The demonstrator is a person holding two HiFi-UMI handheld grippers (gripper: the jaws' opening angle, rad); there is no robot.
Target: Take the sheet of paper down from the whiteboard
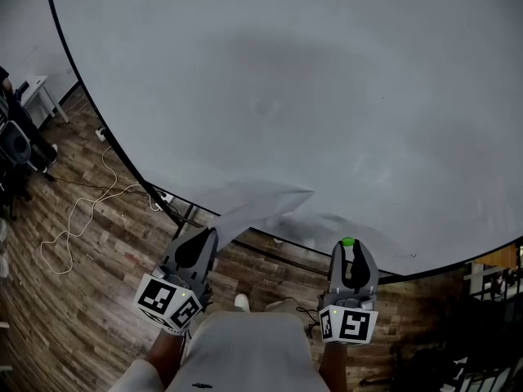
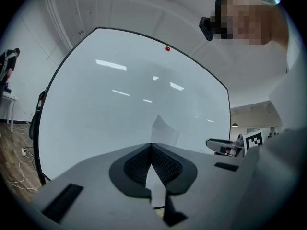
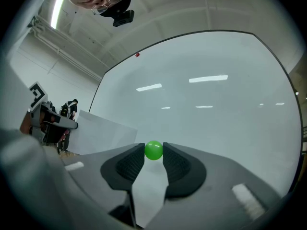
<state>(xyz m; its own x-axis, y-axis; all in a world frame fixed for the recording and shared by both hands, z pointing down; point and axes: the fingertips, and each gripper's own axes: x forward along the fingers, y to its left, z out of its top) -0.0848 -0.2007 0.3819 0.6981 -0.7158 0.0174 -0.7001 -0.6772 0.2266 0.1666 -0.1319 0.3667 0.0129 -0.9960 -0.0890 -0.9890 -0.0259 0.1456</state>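
Left tool (image 1: 208,235): pressed together on a corner of the sheet of paper (image 1: 261,198). The sheet's long axis runs rightward from it along the whiteboard's (image 1: 310,96) lower edge, apparently free. Right tool (image 1: 348,250), just beyond the sheet's far end, pinches a green ball (image 1: 347,242), probably the magnet.

both grippers are held level, side by side. the left gripper (image 1: 206,237) is clamped on the sheet of paper (image 1: 261,198); a green ball (image 3: 153,150) is pinched by the right gripper (image 1: 349,249).
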